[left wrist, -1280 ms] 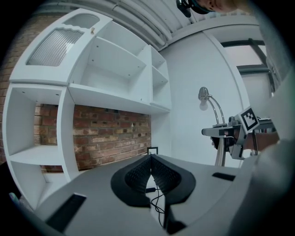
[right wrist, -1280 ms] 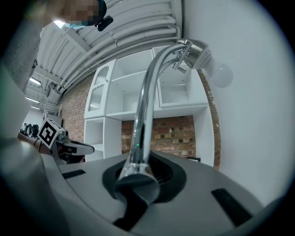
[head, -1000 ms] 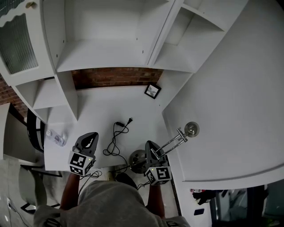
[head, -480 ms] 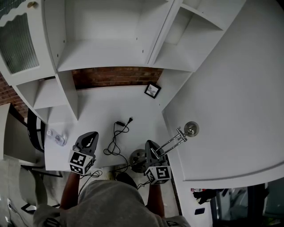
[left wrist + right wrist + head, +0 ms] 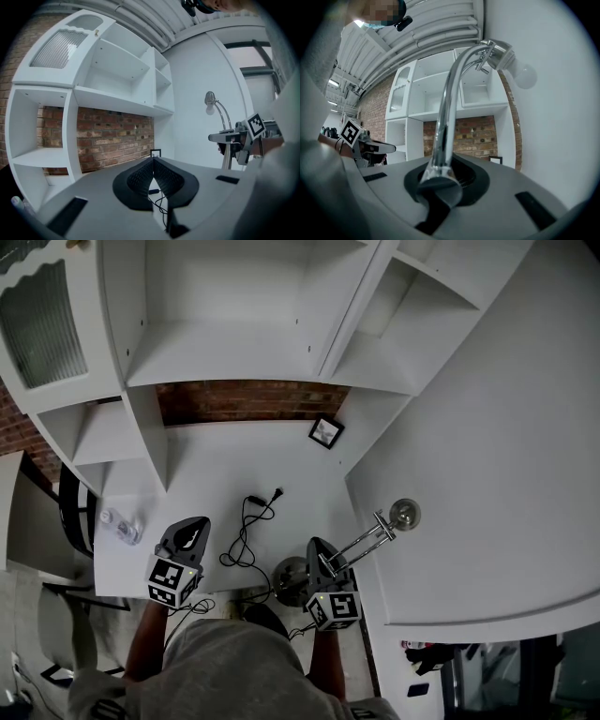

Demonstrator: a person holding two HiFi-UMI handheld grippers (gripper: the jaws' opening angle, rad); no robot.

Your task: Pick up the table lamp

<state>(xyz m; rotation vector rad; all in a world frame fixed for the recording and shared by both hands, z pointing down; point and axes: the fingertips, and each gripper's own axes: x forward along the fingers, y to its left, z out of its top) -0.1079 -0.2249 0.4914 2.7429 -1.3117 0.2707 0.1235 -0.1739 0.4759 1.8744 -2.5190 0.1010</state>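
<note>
Gripping table lamp stem: right gripper fingers clamped; left gripper fingers closed, empty; risk: trailing cord could snag, tilting lamp

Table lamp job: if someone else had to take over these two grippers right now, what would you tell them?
Right gripper: shut on the table lamp, low on its chrome stem.
Left gripper: shut, empty, held off to the side.
The lamp's base is near the front edge of the white desk; its cord lies loose on the desk.
Done: lamp gripped.
Left: lift it. I cannot tell whether the base has left the desk.
</note>
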